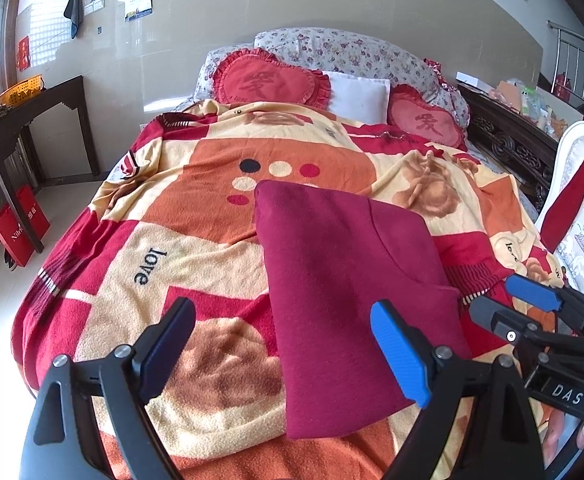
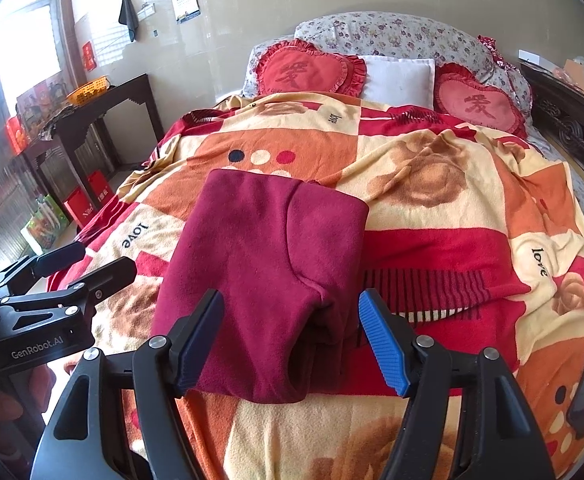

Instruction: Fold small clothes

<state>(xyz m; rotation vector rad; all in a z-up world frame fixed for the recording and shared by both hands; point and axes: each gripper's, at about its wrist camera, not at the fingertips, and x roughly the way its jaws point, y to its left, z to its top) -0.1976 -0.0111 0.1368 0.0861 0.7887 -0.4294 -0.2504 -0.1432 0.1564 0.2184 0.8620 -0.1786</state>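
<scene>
Garment folded on blanket | right claw straddles near edge, spread, gripping nothing | left claw wide, empty

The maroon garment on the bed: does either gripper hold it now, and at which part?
Neither holds it. The folded maroon garment lies free on the blanket; both grippers' jaws are open.

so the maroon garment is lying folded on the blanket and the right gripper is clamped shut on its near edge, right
Not quite. The maroon garment does lie folded on the blanket, but the right gripper is not clamped on it: its jaws stand open on either side of the near edge, pads clear of the cloth. The right wrist view shows this.
</scene>
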